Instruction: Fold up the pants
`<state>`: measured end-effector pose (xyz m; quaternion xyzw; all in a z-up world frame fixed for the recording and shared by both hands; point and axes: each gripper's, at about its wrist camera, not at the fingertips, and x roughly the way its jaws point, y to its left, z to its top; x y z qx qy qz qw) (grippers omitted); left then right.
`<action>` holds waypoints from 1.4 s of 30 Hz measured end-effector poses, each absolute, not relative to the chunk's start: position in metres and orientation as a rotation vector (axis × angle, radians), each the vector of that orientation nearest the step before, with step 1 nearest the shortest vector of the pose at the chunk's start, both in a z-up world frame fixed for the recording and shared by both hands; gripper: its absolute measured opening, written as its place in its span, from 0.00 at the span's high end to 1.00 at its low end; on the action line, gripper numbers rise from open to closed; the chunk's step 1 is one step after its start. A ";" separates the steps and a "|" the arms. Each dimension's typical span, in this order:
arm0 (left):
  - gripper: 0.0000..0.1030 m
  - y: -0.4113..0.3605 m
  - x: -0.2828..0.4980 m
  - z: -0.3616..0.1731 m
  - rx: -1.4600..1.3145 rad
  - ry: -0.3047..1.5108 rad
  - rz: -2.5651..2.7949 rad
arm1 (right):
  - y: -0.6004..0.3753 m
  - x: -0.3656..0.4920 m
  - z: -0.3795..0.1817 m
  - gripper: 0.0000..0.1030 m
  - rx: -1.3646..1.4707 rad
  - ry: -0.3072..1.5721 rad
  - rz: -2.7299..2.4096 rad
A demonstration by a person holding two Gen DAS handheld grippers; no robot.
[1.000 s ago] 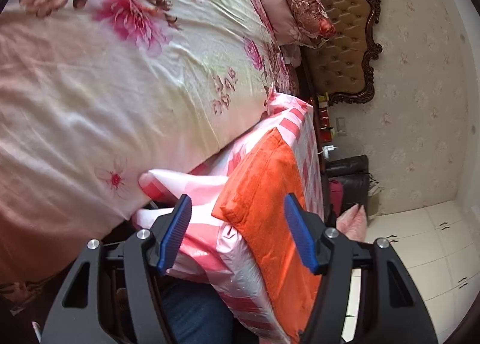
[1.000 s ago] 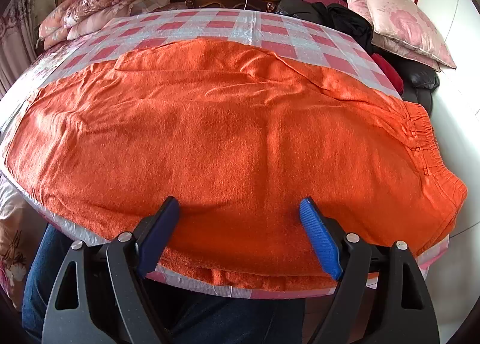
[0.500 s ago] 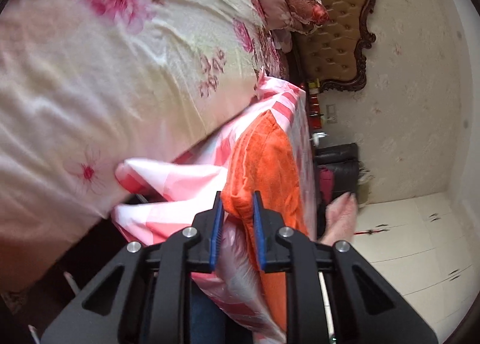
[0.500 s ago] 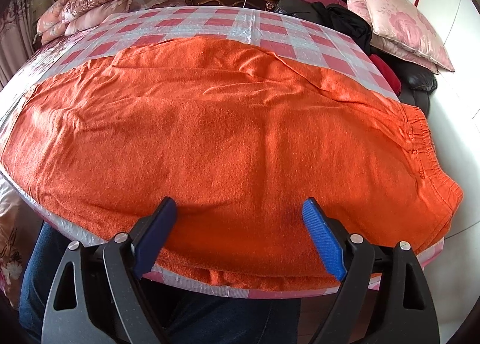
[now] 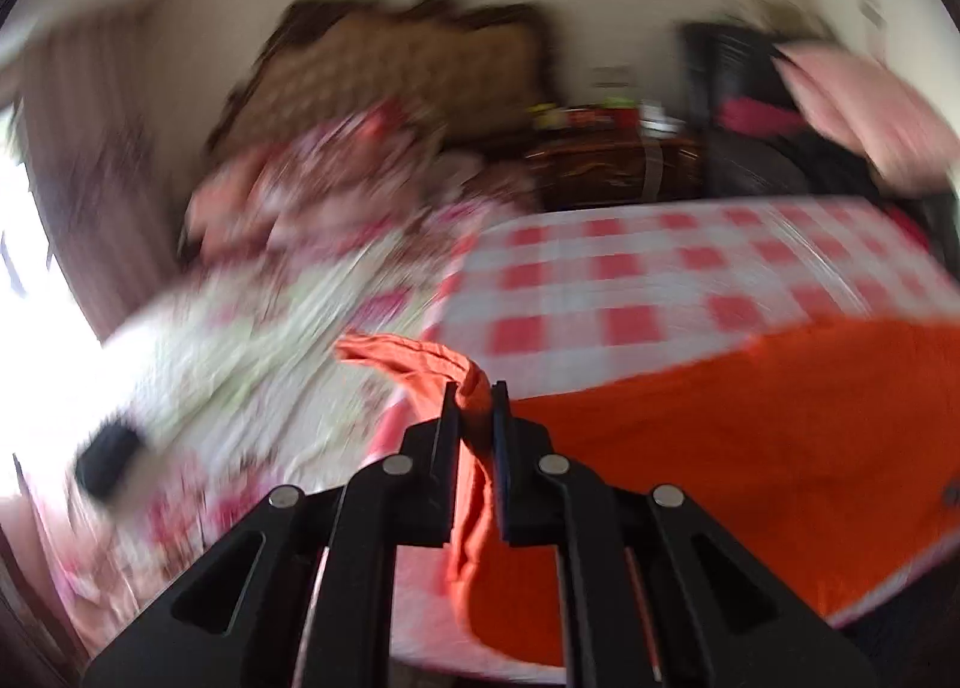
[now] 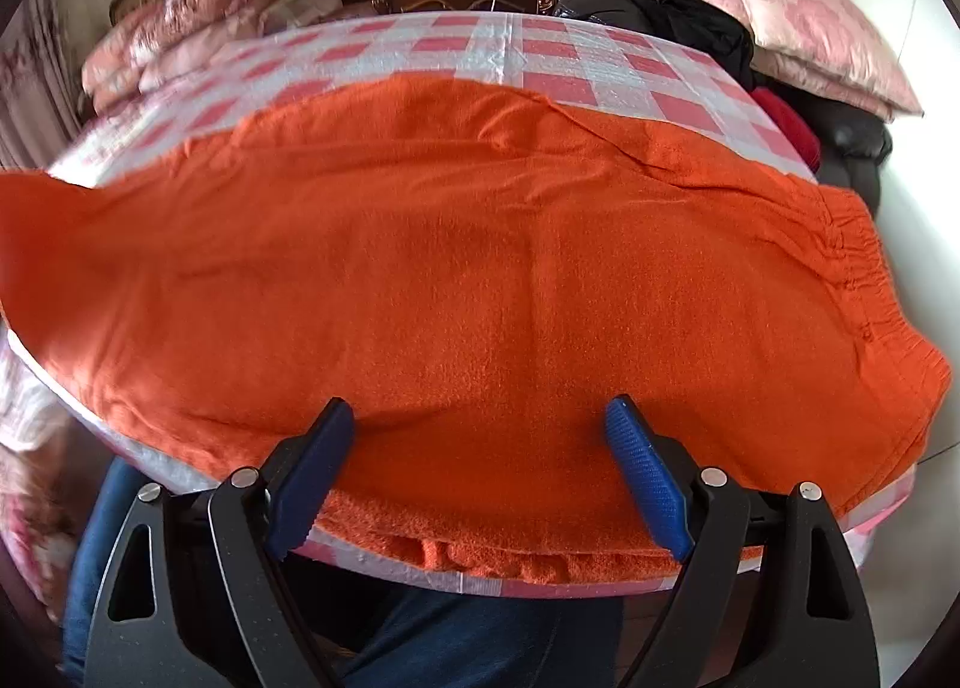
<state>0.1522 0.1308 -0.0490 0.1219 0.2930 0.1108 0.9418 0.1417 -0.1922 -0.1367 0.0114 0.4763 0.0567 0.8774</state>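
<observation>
orange pants (image 6: 480,280) spread flat across a red-and-white checked tablecloth (image 6: 540,58), waistband at the right end. left gripper (image 5: 474,406): jaws clamped on a bunched end of the pants at the cloth's left side, the fabric raised off the surface; view motion-blurred. right gripper (image 6: 480,448): jaws wide apart, hovering over the near edge of the pants at mid-length, holding nothing. floral bedding (image 5: 252,340) lies to the left.
</observation>
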 end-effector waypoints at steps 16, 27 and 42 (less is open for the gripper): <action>0.91 0.008 0.112 -0.132 0.410 0.554 -0.052 | -0.194 0.175 -0.091 0.31 0.463 1.053 0.486; 0.91 0.019 0.105 -0.115 0.349 0.517 -0.043 | -0.076 0.281 -0.110 0.31 0.550 1.338 0.611; 0.91 -0.020 0.088 -0.121 0.485 0.460 -0.062 | -0.040 0.315 -0.102 0.92 0.408 1.220 0.610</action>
